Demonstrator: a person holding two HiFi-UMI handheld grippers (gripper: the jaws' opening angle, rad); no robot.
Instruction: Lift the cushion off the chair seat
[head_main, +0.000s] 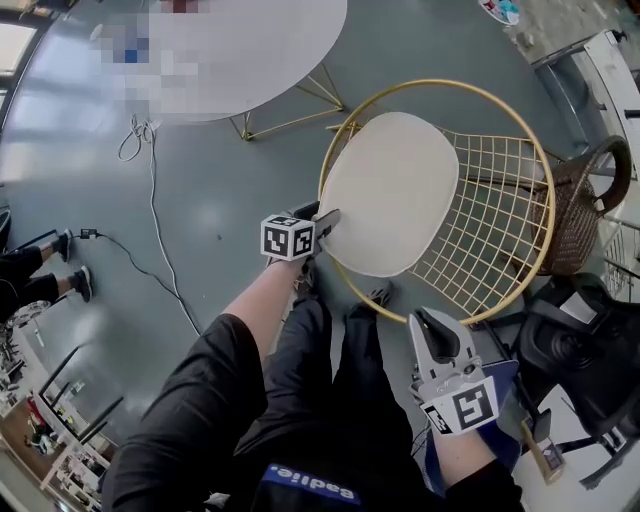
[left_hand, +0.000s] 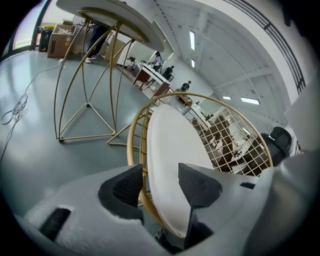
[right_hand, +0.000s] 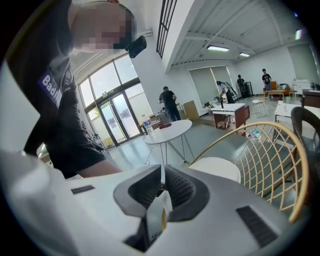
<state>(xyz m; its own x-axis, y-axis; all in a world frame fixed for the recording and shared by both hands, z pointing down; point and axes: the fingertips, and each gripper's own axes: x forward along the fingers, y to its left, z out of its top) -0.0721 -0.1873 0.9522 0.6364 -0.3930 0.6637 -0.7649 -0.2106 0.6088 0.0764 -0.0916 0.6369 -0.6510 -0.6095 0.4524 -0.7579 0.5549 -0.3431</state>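
Cream oval cushion (head_main: 390, 195) lies flat on the seat of the round gold wire chair (head_main: 440, 83), so the lift is not yet done. No bench is in view, so places are given by the seat's edges. The cushion covers the seat's left part, and the bare gold mesh shows along the right edge.

Progress: approach made, grasp not made. What is left, by my reading, is to close on the near-left edge, raise the cushion clear of the rim, and carry it off.

Left gripper (head_main: 325, 222): at the seat's near-left edge.
- The jaws stand wide apart in the left gripper view, where the left gripper (left_hand: 160, 182) faces the cushion edge-on.
- The cushion's edge and the gold rim tube both pass through the gap. One pad is outside the rim and the other is over the cushion's top.
- Neither pad looks pressed against the cushion. I cannot tell if one grazes it.
- Risk, as a judgement: closing here may pinch the rim along with the cushion.

Right gripper (head_main: 437, 335): held back by the person's right side, off the seat's near edge, well apart from the cushion.
- The jaws are drawn together to a thin slit, with nothing between them.

Background: round white table (head_main: 270, 50) beyond the seat's far-left edge, on grey floor.
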